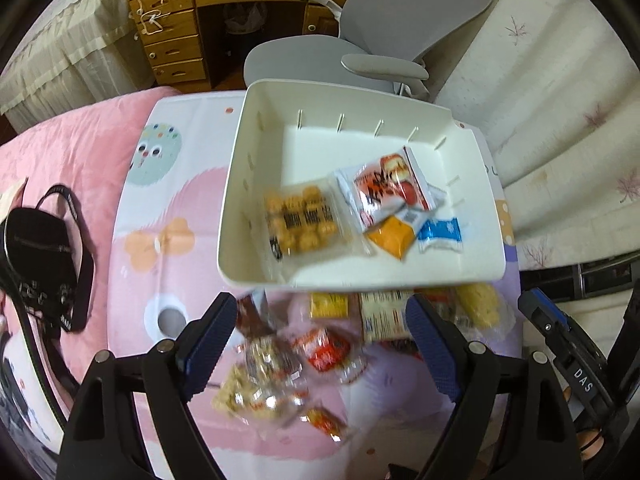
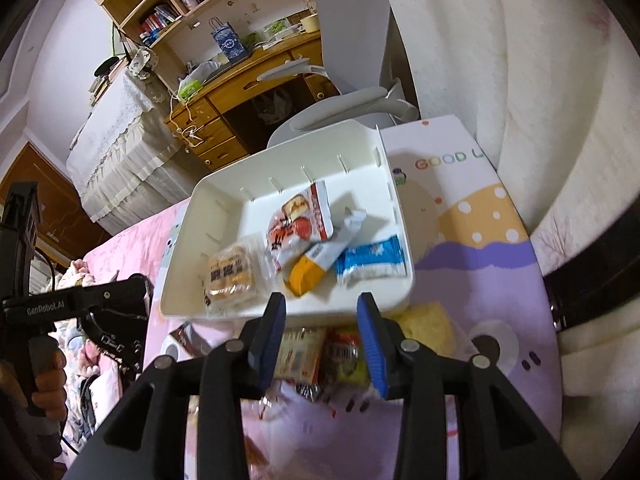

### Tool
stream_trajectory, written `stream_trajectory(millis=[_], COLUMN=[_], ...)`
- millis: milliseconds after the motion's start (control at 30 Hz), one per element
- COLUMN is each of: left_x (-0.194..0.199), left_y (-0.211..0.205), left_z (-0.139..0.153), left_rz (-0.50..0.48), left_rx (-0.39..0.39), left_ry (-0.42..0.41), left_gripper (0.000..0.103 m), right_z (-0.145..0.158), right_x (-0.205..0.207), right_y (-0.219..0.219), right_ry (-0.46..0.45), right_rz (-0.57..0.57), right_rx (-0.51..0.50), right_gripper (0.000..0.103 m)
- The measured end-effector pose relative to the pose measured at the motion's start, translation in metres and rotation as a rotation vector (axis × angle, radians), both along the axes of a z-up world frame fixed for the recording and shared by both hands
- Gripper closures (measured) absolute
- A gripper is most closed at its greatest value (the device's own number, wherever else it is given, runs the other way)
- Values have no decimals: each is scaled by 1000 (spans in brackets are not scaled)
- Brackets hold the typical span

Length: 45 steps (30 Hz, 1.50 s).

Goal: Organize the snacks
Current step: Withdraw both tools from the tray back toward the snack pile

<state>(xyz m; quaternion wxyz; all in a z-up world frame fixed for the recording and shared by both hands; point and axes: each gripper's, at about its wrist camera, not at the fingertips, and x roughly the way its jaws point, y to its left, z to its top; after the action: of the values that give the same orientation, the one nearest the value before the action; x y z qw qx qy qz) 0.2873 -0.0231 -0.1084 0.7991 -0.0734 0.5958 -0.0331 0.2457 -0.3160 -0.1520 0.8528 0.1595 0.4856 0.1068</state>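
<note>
Snacks [image 1: 320, 352] lie in two groups on a cartoon-printed mat [image 1: 168, 184] spread over a pink blanket [image 1: 72, 148]: some already sit inside a white bin [image 1: 236, 184] at the mat's far edge, the others are scattered loose on the mat just in front of the bin's near wall. Inside the bin, a clear pack of golden biscuits [image 1: 302, 220] lies toward the left wall, a red-and-white packet [image 1: 386, 186] rests in the middle, an orange packet [image 1: 394, 236] lies partly under it, and a blue-and-white packet [image 1: 440, 234] sits next to the orange one toward the right wall. The left gripper [image 1: 320, 344] hovers over the loose pile with its jaws spread wide and nothing between them. The right gripper [image 2: 320, 344] hangs above the packets just in front of the bin's near wall, its jaws apart and gripping nothing. A black camera [image 1: 36, 256] with a strap lies on the blanket off the mat's left edge. A grey office chair [image 1: 400, 32] stands behind the bin, with a wooden desk [image 1: 192, 20] beyond it.
</note>
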Motion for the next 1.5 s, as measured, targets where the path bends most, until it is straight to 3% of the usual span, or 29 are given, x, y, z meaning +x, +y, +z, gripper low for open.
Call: stream_trajectory(millis=[333,767,1200,1500], left_x=[-63,-107,-122,-135], left_y=[1,17,37,55], left_z=[8,10,-10,-23], left_rz=[82,113,12,-169], left_rx=[27,71,68,50], left_ry=[-7,28,88,116], left_gripper=[18,18,18,18], right_z=[1,-14,-22,-23], right_x=[-33,-62,-93,-123], right_y=[-5,18,51,89], right_ry=[12,28,25,0], right_rz=[98,228,231,108], right_rx=[37,7,-11,-47], right_gripper=[53,52,52,52])
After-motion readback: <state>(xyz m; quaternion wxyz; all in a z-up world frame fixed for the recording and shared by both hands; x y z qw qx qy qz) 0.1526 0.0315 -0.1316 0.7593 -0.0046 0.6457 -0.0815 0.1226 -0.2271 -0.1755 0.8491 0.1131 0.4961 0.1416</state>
